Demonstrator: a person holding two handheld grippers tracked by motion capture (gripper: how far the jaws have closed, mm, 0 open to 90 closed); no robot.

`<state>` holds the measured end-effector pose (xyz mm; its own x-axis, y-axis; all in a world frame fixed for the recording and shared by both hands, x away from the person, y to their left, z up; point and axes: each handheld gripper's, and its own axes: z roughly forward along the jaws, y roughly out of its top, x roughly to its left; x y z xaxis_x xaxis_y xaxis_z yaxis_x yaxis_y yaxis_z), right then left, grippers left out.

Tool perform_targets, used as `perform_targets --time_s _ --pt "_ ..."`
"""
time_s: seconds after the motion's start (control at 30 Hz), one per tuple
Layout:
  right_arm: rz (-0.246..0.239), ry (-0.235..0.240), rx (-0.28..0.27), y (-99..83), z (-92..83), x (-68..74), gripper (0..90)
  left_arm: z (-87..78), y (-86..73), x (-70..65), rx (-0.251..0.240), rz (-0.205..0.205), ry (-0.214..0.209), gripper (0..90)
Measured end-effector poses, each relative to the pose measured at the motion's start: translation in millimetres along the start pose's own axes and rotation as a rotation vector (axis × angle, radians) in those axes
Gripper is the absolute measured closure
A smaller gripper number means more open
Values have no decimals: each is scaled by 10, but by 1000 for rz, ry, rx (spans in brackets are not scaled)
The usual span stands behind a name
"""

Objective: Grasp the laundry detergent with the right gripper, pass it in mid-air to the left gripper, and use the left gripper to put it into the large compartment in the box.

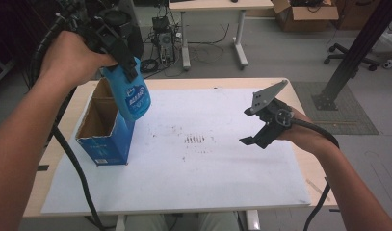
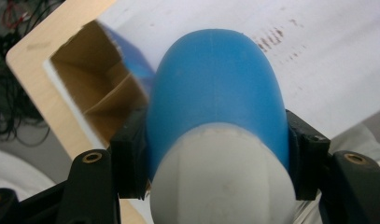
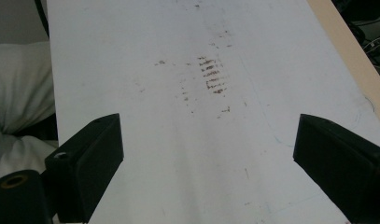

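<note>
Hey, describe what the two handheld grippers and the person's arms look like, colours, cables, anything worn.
Both grippers are black with two blocky jaws. The left gripper trails a thick black ribbed cable toward the table's near edge. The right gripper carries a grey three-cornered plate with small holes on top, plus a round black knob, and its own black cable. Brass-coloured screw inserts sit near the jaws. Both forearms are bare, no sleeves showing.

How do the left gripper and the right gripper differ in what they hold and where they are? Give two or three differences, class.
The left gripper is shut on the blue bottle; the right gripper is open and holds nothing. The left one is above the open blue box; the right one is over the white mat. Both have black jaws.
</note>
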<state>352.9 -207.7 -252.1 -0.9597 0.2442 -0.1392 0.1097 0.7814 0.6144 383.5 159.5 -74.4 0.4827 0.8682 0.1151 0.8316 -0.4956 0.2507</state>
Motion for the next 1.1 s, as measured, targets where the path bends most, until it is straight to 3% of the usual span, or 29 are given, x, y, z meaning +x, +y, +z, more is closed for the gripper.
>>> perform_targets --time_s 0.17,0.5,0.67,0.8,1.1 --pt "-11 14 -1 -26 19 -32 81 -21 -38 169 16 -113 38 378" --pt "-34 37 33 -3 57 -80 82 -38 -263 518 -2 -327 66 378" --pt "-41 30 48 22 24 -78 82 6 -369 662 -5 -380 94 378" --pt "-48 19 49 27 5 -79 82 86 -427 769 9 -412 92 378" --pt "-32 7 52 -28 9 -104 85 314 -478 852 30 -430 93 378"
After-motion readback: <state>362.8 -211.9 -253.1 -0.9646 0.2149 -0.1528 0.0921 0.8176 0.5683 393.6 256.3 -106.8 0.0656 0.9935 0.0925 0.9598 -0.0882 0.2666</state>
